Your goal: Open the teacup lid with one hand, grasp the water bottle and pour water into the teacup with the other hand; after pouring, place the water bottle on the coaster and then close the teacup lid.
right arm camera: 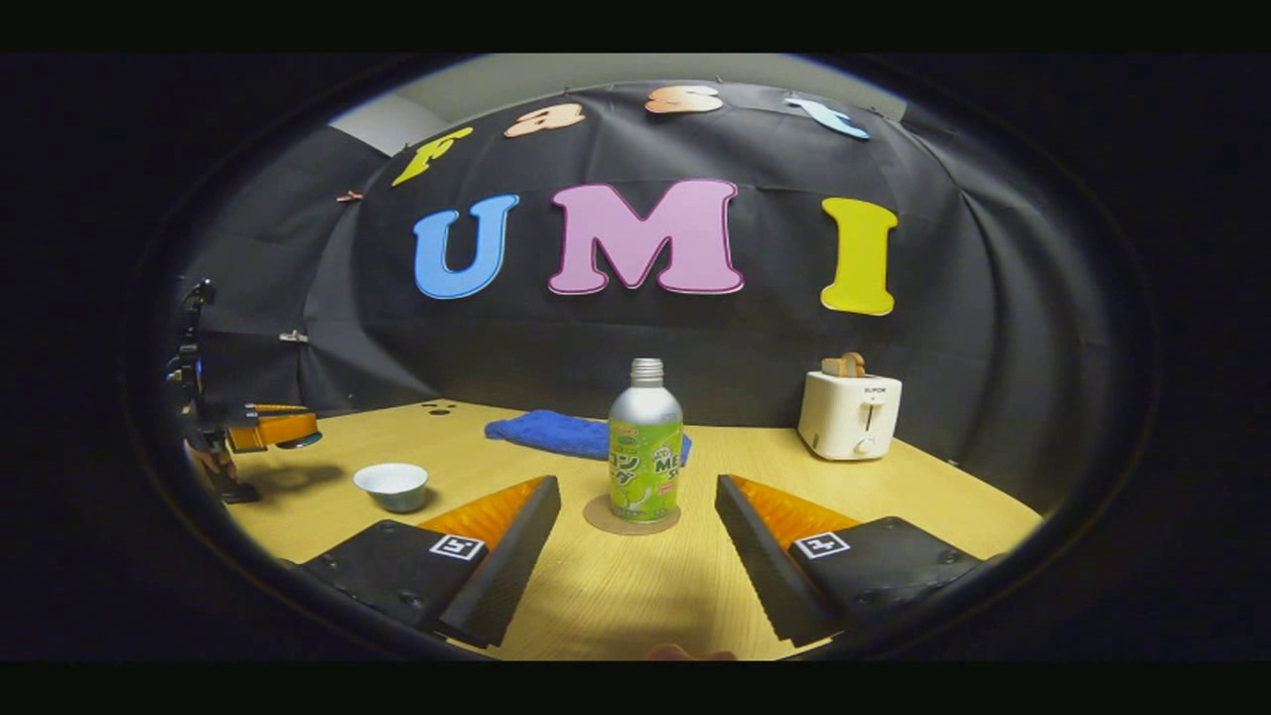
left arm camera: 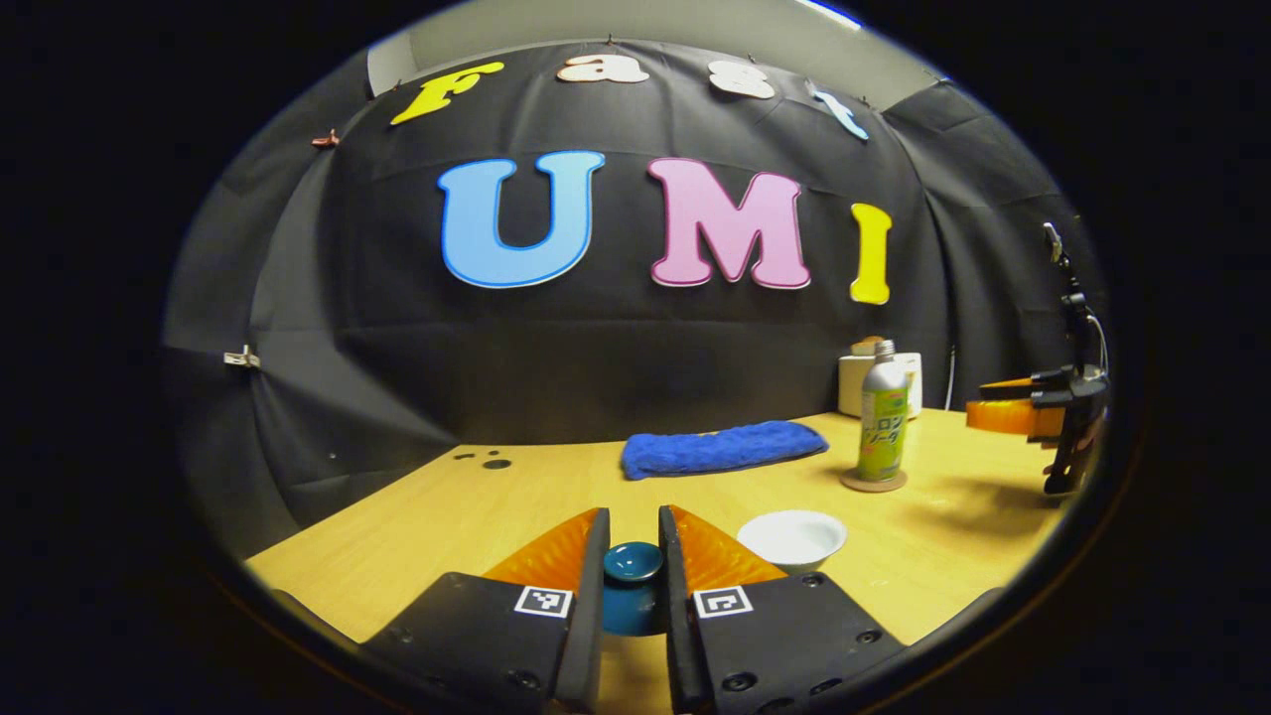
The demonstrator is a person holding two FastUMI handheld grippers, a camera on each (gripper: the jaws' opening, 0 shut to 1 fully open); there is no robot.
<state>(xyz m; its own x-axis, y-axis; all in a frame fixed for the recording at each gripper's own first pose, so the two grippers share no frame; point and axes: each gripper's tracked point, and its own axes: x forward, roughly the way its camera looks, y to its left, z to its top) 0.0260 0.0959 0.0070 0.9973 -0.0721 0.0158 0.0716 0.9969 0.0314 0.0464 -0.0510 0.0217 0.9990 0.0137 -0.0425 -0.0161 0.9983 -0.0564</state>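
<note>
Pale wooden bench fills the foreground under a black cloth wall in both views.

Nearest in the left gripper view, the left tongs are clenched on a dark teal round teacup lid; both fingers press against its sides, and the lid is held above the bench. Just beyond and to the right of those fingers sits a small white ceramic teacup, uncovered, on the wood. Farther back lies a blue folded towel, and to its right the silver-and-green metal water bottle stands upright on a round brown cork coaster. Behind the bottle, against the cloth, is a cream-white toaster. At the far right edge the right tongs hover above the bench.

In the right gripper view, the right tongs are released, their fingers spread wide apart with bare wood between them. Just ahead, centred between the two fingers but not touched by either, stands the bottle on its coaster. The towel lies behind it. Off to the left rests the teacup, and farther left the left tongs hang above the bench, with the lid barely visible at their tip. The toaster stands at the back right, something brown sticking up from its slot.
</note>
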